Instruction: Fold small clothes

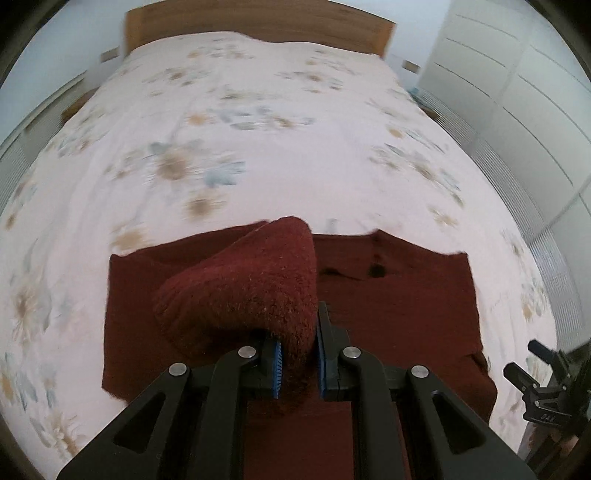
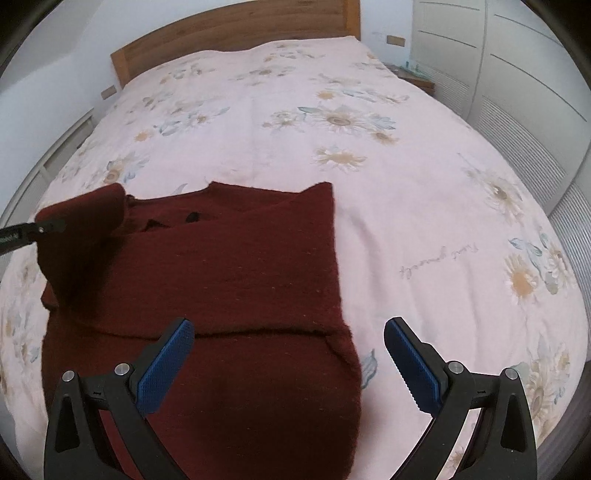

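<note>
The dark red sweater is lying flat on the bed. The left tongs are pinching its sleeve, lifted at 9 o'clock. The right tongs are hanging apart over the hem. I think the sleeve should be going slowly across to 3 o'clock, staying low and smooth.

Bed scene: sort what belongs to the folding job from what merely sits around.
Job:
- dark red sweater
- left gripper, shut on the sweater's lifted part
- right gripper, open

Lying about:
- floral bedspread
- wooden headboard
- white wardrobe
</note>
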